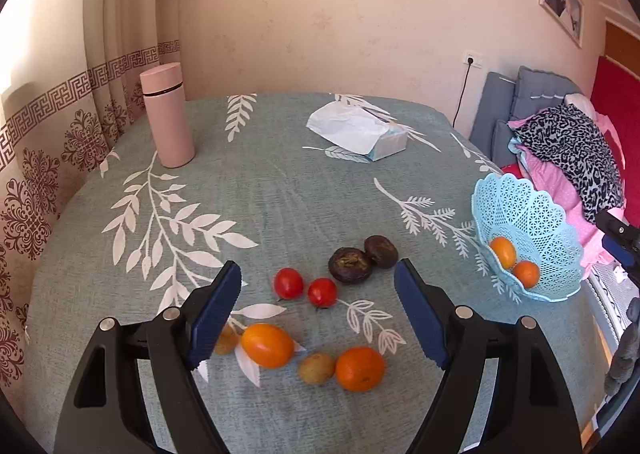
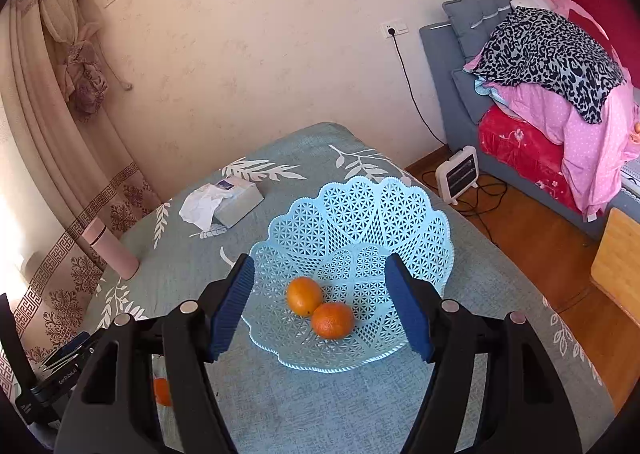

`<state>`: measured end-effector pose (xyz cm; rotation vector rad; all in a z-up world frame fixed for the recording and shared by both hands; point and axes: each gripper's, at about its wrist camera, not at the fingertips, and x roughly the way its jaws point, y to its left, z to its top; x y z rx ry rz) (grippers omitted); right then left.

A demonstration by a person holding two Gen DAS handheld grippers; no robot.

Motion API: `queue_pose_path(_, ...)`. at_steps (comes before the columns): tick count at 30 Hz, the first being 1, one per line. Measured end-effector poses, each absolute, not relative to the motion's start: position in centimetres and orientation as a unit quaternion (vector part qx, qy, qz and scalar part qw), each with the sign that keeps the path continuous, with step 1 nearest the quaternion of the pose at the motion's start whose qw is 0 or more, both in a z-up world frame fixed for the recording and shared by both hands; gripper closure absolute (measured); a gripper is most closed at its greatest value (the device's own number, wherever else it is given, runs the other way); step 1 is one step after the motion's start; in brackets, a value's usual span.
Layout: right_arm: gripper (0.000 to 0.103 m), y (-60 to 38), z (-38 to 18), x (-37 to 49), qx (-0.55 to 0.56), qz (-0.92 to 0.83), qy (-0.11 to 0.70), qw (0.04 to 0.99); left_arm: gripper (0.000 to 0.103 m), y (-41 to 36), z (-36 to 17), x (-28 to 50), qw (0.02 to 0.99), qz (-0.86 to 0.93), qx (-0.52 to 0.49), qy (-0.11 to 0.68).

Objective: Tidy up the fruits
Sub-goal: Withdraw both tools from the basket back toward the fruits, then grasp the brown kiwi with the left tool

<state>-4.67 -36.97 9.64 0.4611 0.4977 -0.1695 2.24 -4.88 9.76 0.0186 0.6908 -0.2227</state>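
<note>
Basket under spread right tool, holding oranges

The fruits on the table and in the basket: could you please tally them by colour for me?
Orange: 4, two in the blue basket, namely and, and two on the tablecloth, and
Red: 2, and
Dark brown: 2, and
Yellow-brown: 2, and
Total: 10

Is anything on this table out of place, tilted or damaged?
Nothing looks damaged or spilled. Only the tissue box looks untidy: a crumpled tissue hangs out over its top. The blue basket stands level, holding two oranges.
</note>
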Motion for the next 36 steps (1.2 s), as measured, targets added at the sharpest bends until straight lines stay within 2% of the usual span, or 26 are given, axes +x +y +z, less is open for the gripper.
queue_pose_path(17, 0.034, -34.9, 8.1, -3.5, 0.207, -0.058, 0.273, 0.938, 0.027, 3.0, 4.7, 2.1, 0.918, -0.034, -0.017, 0.396)
queue_pose_path(23, 0.034, -33.8, 7.2, -2.8, 0.194, -0.041, 0.291, 0.936, 0.039, 3.6, 2.9, 2.2, 0.909, -0.032, -0.007, 0.416)
queue_pose_path(28, 0.034, -32.1, 6.6, -2.3, 0.177, -0.012, 0.304, 0.936, 0.042, 2.7, 2.2, 2.5, 0.907, -0.05, -0.003, 0.419)
queue_pose_path(30, 0.034, -31.4, 6.4, -2.2, 0.176, 0.004, 0.31, 0.934, 0.052, 2.3, 2.0, 2.8, 0.906, -0.055, 0.003, 0.419)
queue_pose_path(36, 0.034, -29.0, 5.3, -1.8, 0.159, 0.051, 0.329, 0.929, 0.072, 1.8, 1.3, 4.0, 0.903, -0.071, 0.001, 0.424)
